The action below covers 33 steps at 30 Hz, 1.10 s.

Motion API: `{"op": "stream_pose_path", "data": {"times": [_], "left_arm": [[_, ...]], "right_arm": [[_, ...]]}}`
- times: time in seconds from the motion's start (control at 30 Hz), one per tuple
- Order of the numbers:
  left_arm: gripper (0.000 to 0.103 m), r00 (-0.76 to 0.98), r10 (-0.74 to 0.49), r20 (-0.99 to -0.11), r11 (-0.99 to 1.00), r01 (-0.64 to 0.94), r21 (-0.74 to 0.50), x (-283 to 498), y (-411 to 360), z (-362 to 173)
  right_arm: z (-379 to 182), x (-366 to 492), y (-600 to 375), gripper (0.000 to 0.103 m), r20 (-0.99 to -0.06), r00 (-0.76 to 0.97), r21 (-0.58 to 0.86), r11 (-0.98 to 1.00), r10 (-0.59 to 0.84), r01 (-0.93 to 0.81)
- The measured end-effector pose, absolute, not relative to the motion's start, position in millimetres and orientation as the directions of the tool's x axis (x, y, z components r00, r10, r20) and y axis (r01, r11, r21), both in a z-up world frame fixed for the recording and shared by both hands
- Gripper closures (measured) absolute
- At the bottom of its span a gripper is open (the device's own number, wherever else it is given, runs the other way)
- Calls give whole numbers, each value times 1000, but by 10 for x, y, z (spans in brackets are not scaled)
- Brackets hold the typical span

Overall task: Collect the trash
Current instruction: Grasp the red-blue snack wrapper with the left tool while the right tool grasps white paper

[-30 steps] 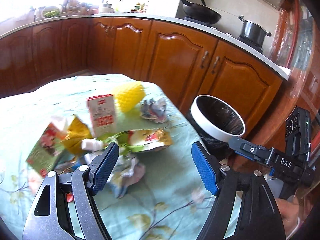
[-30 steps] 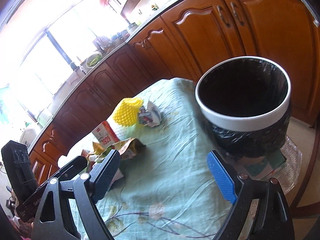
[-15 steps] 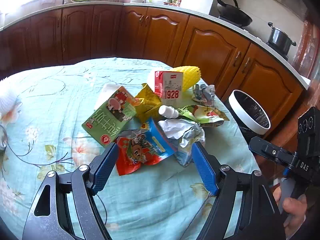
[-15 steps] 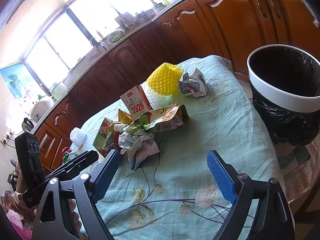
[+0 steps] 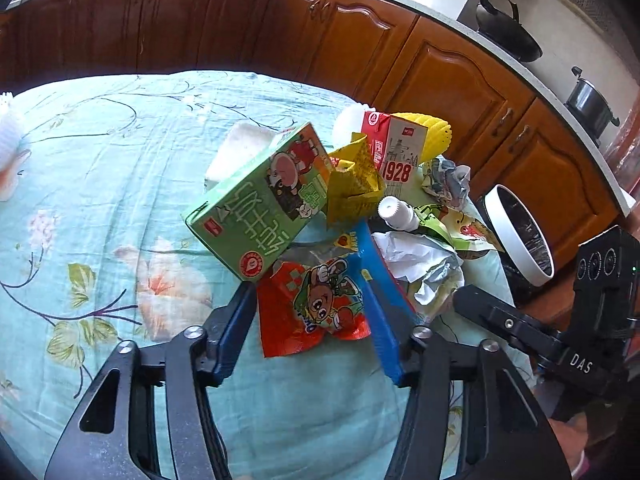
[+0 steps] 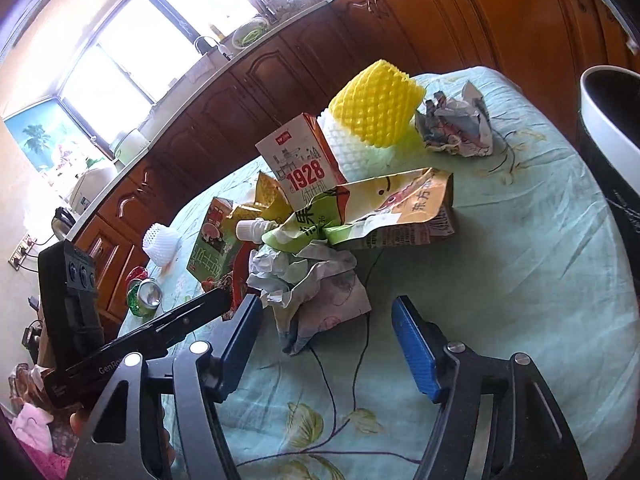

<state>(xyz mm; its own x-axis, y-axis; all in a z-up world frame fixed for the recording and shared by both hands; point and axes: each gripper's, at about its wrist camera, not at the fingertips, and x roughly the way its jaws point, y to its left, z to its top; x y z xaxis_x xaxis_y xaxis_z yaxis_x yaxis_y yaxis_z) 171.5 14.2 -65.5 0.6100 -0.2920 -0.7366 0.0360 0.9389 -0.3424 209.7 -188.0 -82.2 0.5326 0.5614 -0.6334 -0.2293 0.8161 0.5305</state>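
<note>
Closing left gripper (image 5: 310,320) now straddles red wrapper (image 5: 316,312).

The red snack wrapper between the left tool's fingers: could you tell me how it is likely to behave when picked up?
The red snack wrapper looks like thin, creased film, so probably floppy and light. Its glossy surface may slip. The green carton overlaps its top edge and might shift.

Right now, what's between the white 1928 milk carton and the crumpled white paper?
In the right wrist view, a torn yellow-green snack bag lies between the white 1928 milk carton and the crumpled white paper.
</note>
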Motion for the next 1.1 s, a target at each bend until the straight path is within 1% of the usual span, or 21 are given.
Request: {"op": "stream_pose_path", "data": {"times": [0.03, 0.07, 0.1, 0.13, 0.17, 0.23, 0.33, 0.47, 0.6, 0.8, 0.97, 1.1], "left_arm": [[71, 601, -309, -738, 933, 40, -358, 1740, 144, -680], [81, 592, -327, -737, 926, 46, -374, 1758, 142, -696], [86, 586, -343, -734, 920, 52, -388, 1758, 146, -703], [91, 585, -352, -730, 917, 58, -395, 1754, 148, -708], [93, 589, -352, -727, 917, 62, -393, 1742, 145, -700], [96, 596, -357, -719, 917, 76, -393, 1741, 121, -671], [98, 604, -360, -711, 918, 95, -384, 1695, 117, -618], [99, 612, -373, -697, 917, 130, -377, 1557, 113, -511], [99, 647, -349, -678, 930, 153, -333, 1362, 133, -356], [100, 673, -362, -645, 926, 180, -331, 1278, 120, -142], [100, 673, -385, -632, 918, 212, -334, 1315, -48, -48], [100, 667, -405, -626, 912, 247, -327, 1355, -235, 6]], "right_arm": [[-846, 2129, -1848, 39, -635, 524, 535, 813, 567, -232], [-865, 2151, -1826, 45, -637, 517, 536, 810, 572, -235], [-883, 2167, -1794, 48, -640, 510, 536, 810, 574, -238], [-891, 2177, -1775, 58, -644, 506, 535, 810, 574, -239], [-892, 2175, -1761, 68, -646, 506, 531, 813, 571, -240], [-878, 2148, -1752, 69, -647, 512, 521, 817, 566, -245], [-826, 2066, -1757, 72, -642, 521, 509, 821, 562, -258], [-748, 1914, -1829, 72, -631, 527, 510, 817, 569, -271], [-679, 1739, -1936, 72, -619, 527, 521, 807, 582, -278], [-499, 1523, -2123, 72, -604, 580, 491, 828, 547, -270], [-407, 1438, -2332, 72, -573, 605, 521, 816, 552, -251], [-354, 1365, -2478, 72, -565, 633, 513, 826, 529, -233]]}}
